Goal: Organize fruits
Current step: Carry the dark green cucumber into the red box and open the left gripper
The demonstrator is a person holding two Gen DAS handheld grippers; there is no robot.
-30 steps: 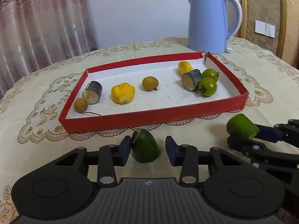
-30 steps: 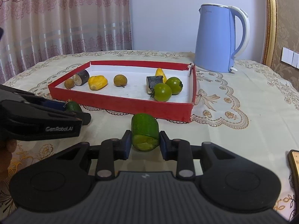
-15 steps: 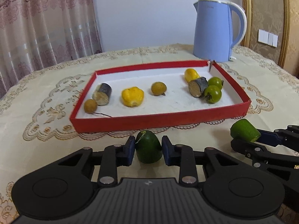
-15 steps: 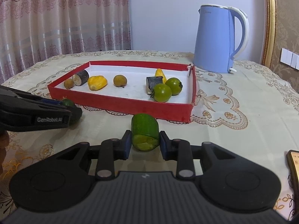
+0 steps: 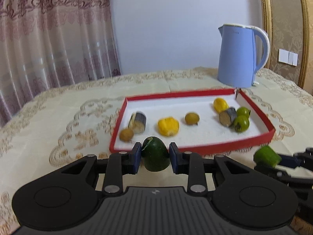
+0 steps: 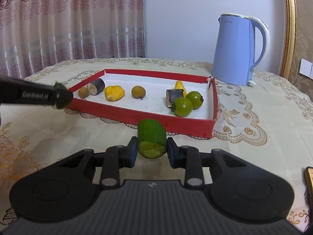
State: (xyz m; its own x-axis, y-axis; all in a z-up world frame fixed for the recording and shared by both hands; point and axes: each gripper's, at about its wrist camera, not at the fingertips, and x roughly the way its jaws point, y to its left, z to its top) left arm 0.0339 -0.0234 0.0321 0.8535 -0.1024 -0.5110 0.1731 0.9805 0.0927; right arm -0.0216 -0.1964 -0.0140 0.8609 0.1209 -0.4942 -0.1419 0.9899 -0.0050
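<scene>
A dark green fruit piece (image 5: 155, 157), rounded at the top and cut flat at the bottom, is clamped between the blue pads of the left gripper (image 5: 155, 159), whose jaws are closed on it; it is seen lifted in front of the near wall of the red tray (image 5: 271, 132). A lighter green cut piece (image 6: 152, 141) (its pale cut face turned toward the camera) is gripped by the right gripper (image 6: 152, 149), jaws shut against its sides, just in front of the tray's near wall above the lace tablecloth (image 6: 254, 117). Inside the tray, on its white floor, two small brown round fruits (image 6: 83, 92) (image 6: 138, 92), two dark-skinned cut pieces (image 6: 96, 86) (image 6: 174, 96), two yellow pieces (image 6: 114, 93) (image 6: 180, 85) and two green tomatoes (image 6: 183, 106) touching each other are laid. The left group is kept well apart from the right cluster. A blue kettle (image 6: 237, 50) is stood behind the tray's far right corner, near a curtain (image 6: 68, 23).
</scene>
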